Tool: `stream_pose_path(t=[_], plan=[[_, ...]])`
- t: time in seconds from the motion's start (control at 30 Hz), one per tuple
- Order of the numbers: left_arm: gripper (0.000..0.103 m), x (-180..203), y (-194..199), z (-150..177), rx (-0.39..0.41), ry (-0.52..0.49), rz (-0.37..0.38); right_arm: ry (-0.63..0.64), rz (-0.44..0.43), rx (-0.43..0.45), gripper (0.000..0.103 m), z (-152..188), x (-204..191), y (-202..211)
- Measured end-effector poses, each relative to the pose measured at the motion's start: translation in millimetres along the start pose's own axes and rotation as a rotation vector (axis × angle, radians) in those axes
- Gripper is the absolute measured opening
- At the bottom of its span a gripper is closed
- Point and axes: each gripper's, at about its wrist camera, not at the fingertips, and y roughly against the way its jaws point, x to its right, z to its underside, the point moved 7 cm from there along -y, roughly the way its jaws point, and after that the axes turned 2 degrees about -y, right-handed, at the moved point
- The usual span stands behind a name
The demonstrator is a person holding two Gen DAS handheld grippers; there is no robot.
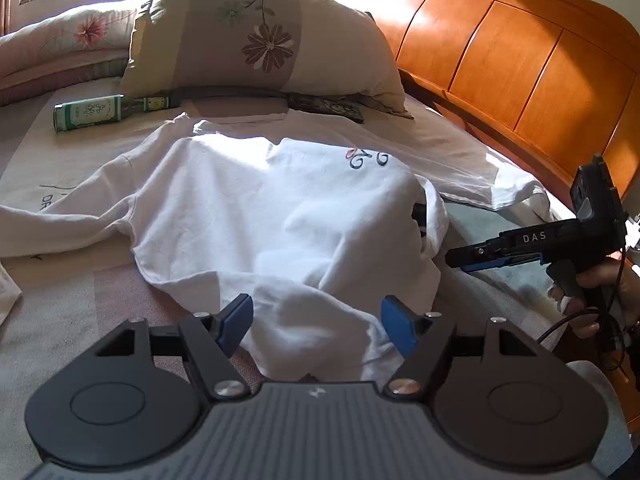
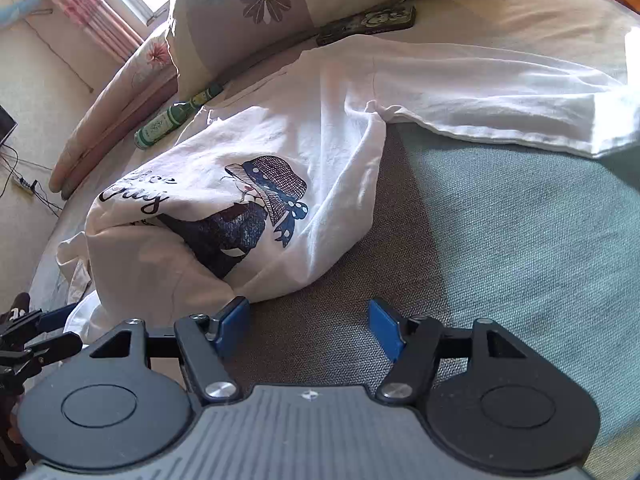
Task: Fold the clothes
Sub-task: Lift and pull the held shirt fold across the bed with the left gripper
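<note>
Shirt (image 1: 248, 208), white with a printed picture, lies rumpled and half folded on the bed (image 2: 520, 240). Left gripper (image 1: 316, 322) stands wide, its hem between the fingers, unpinched. Right gripper (image 2: 308, 326), also wide, hangs over bare cover just beside it.

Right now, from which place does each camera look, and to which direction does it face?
Left wrist view: sits behind the open left claw, looks down over the white shirt toward the pillow and headboard; the right claw and a hand show.
Right wrist view: sits behind the open right claw, looks across the shirt's print toward the curtain; the left claw shows.
Shared: shirt, pillow, green bottle.
</note>
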Motion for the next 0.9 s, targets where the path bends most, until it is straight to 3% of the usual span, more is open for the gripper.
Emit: stream_pose_path(t=[0.2, 0.37, 0.47, 0.6, 0.73, 0.9], plan=[[0.076, 2, 6, 38, -0.023, 0.19, 0.082, 0.007, -0.007, 0.078, 0.091, 29, -7, 16], [0.075, 13, 3, 39, 0.01, 0.274, 0.147, 0.064, 0.021, 0.095, 0.094, 41, -13, 20], [0.075, 20, 0, 30, 0.055, 0.246, 0.117, 0.069, 0.023, 0.105, 0.097, 43, -14, 20], [0.069, 19, -10, 29, 0.046, 0.202, 0.061, 0.073, 0.02, 0.106, 0.101, 43, -15, 18], [0.069, 3, -21, 45, -0.006, 0.254, 0.025, 0.089, 0.007, 0.113, 0.103, 45, -15, 18], [0.062, -17, -13, 55, 0.015, 0.361, 0.035, 0.089, 0.003, 0.12, 0.103, 45, -15, 18]])
